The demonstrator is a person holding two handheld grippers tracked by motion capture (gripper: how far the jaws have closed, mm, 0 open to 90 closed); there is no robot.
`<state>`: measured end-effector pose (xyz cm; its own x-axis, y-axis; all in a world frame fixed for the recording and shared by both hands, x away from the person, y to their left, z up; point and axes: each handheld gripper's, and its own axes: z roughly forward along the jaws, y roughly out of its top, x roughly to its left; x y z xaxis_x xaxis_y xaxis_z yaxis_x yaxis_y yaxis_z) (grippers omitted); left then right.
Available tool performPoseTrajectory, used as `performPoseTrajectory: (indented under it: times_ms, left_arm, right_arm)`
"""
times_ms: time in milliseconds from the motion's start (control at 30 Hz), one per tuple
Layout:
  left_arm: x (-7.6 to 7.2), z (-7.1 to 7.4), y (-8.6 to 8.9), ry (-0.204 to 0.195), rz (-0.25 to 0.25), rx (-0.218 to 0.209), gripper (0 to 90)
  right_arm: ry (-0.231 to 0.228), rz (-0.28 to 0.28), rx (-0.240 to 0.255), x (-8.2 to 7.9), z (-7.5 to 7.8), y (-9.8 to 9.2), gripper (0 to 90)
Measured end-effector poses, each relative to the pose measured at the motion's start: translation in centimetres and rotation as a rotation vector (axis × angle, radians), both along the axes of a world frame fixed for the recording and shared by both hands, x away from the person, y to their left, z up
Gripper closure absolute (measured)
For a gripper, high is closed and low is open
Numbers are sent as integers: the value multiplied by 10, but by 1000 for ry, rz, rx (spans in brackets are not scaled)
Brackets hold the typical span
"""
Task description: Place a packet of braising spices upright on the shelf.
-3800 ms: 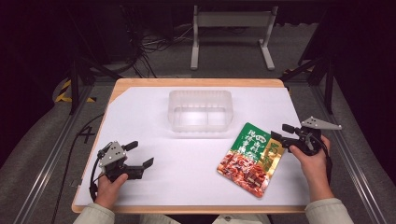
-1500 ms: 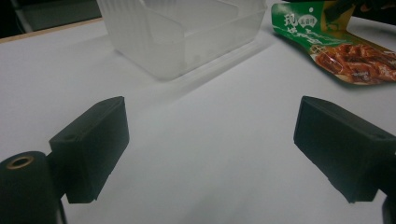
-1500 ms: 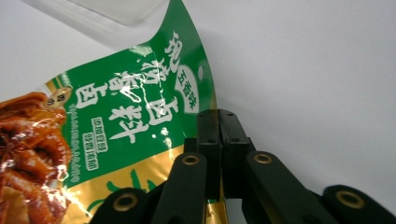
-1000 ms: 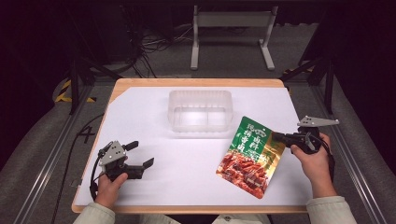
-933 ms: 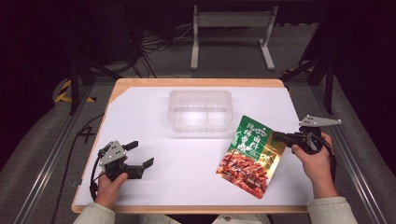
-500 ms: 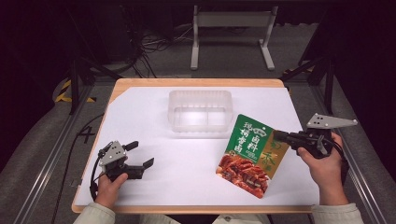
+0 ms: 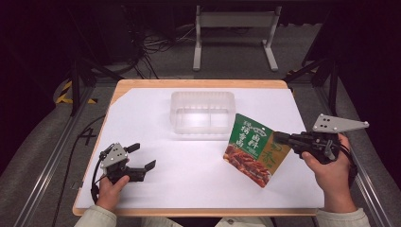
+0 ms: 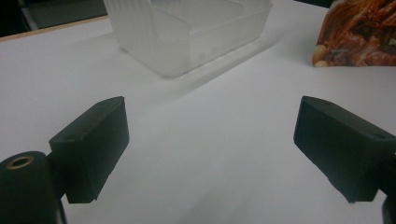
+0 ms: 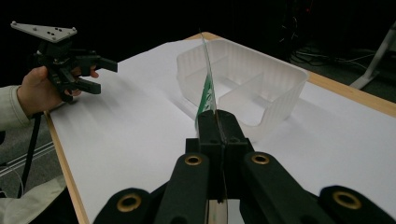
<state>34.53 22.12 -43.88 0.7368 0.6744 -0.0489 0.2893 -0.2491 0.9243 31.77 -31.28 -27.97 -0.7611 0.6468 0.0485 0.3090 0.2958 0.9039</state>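
Note:
A green and red snack pouch [image 7: 253,149] is lifted off the table at the right, tilted up, with my right gripper [image 7: 279,138] shut on its right edge. In the right gripper view the pouch [image 9: 206,84] stands edge-on above the closed jaws of my right gripper [image 9: 216,122]. A clear plastic two-compartment tray [image 7: 202,112] sits at the table's middle back, empty. My left gripper [image 7: 143,157] rests open near the front left corner; its view shows the tray [image 8: 187,28] ahead and the pouch [image 8: 359,35] at the upper right.
The white table top [image 7: 189,175] has a wooden rim [image 7: 198,84]. A metal stand [image 7: 234,28] and cables lie on the floor behind. In the right gripper view the left gripper [image 9: 100,74] is held by a hand at the far left.
My right gripper has lifted the pouch off the table, tipped it upright and drawn slightly right. The left gripper has stayed put.

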Motion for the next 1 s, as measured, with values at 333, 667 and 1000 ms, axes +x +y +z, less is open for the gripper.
performPoseTrajectory:
  times_ms: [333,667,1000]
  left_arm:
    - [0,0,0,1,-1,1,112]
    - [0,0,0,2,2,4,111]
    - [0,0,0,3,3,7,111]
  right_arm:
    - [-25,-25,-38,10,14,-1,900]
    - [-27,-35,-7,19,28,-6,900]
    - [-47,-16,9,23,47,0,900]
